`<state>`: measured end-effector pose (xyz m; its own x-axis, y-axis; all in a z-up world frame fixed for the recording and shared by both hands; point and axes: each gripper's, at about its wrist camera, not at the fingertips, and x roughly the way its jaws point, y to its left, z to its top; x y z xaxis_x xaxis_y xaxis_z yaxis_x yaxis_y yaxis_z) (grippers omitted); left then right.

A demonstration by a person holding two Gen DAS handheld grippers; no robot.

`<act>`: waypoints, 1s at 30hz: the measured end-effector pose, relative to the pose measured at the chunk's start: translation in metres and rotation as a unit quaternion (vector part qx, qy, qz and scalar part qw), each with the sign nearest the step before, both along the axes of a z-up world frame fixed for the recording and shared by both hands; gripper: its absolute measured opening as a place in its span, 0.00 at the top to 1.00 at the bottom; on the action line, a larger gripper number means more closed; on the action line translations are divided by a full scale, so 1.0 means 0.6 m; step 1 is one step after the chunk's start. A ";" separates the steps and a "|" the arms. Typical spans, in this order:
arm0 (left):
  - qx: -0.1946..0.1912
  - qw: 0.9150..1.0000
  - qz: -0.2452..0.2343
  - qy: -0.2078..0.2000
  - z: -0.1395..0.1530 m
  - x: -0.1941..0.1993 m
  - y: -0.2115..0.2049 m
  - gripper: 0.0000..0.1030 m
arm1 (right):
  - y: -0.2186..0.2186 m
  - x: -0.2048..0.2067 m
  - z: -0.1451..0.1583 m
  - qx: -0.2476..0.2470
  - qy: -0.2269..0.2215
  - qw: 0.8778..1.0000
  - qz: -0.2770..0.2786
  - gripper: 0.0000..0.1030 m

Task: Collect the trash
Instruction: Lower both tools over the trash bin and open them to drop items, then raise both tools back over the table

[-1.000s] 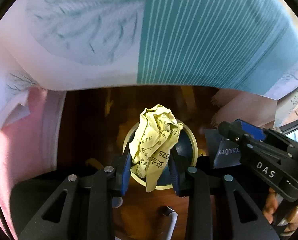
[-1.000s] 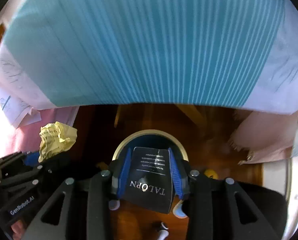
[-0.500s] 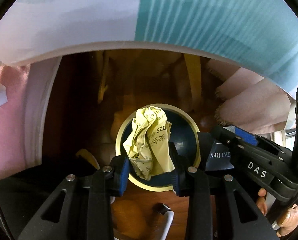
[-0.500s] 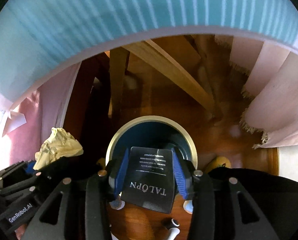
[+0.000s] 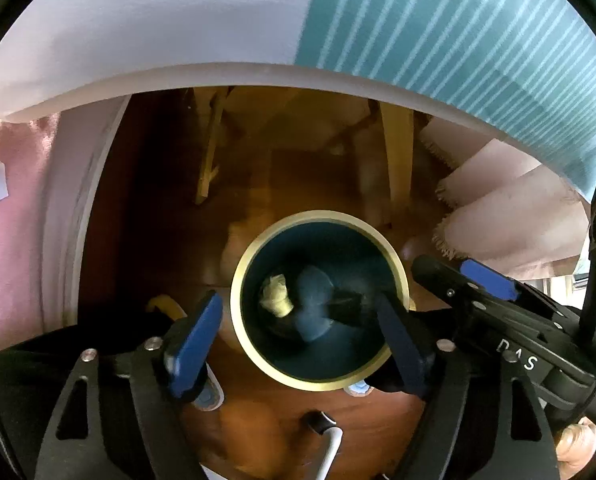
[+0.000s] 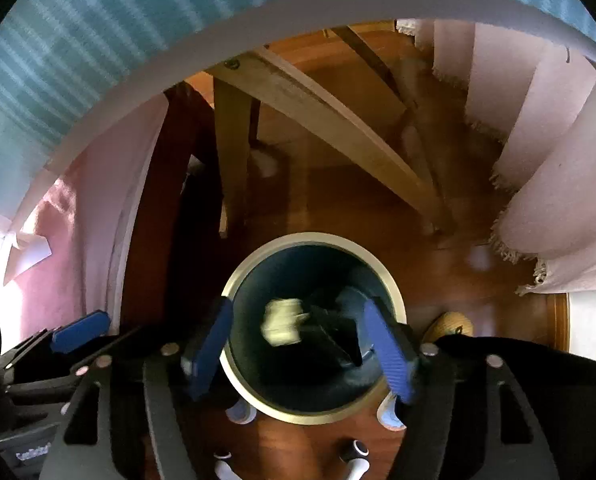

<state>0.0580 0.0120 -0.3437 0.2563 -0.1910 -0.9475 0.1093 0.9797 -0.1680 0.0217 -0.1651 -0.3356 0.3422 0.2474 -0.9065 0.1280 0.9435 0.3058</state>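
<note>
Wooden floor (image 5: 337, 432), dark bin (image 5: 393, 258) (cream-rimmed), crumpled yellow paper (image 5: 276, 294) inside.

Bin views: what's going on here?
A person holds both claws over a round bin on the wood floor. The left claw and right claw are opening, nothing between their pads. A crumpled yellow paper and a dark packet are inside the bin, blurred.

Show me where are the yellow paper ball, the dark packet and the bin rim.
yellow paper ball (image 5: 274, 295), left wrist view, its crumpled middle.
dark packet (image 6: 331, 334), right wrist view, its flat face.
bin rim (image 5: 317, 214), left wrist view, far edge.
</note>
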 end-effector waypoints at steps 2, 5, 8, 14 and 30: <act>-0.003 1.000 0.003 -0.003 0.001 -0.002 0.002 0.17 | -0.001 0.001 -0.002 -0.002 0.003 1.000 -0.002 0.31; -0.002 1.000 0.001 -0.006 0.000 -0.003 0.005 0.17 | 0.003 0.001 -0.003 -0.005 0.003 1.000 0.003 0.31; 0.000 1.000 -0.001 -0.009 0.000 -0.008 0.004 0.17 | 0.005 0.000 -0.004 -0.011 0.001 1.000 0.007 0.31; -0.007 1.000 -0.002 -0.009 0.003 -0.012 0.011 0.17 | 0.012 -0.002 -0.005 -0.027 0.000 1.000 0.017 0.31; 0.001 0.996 -0.030 -0.081 0.067 -0.071 0.023 0.17 | 0.005 -0.061 0.049 -0.048 -0.049 0.997 0.017 0.31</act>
<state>0.0152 0.0259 -0.3036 0.3940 -0.2093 -0.8949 0.1924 0.9709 -0.1423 -0.0149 -0.1619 -0.3062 0.4234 0.1736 -0.8892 0.0696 0.9723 0.2230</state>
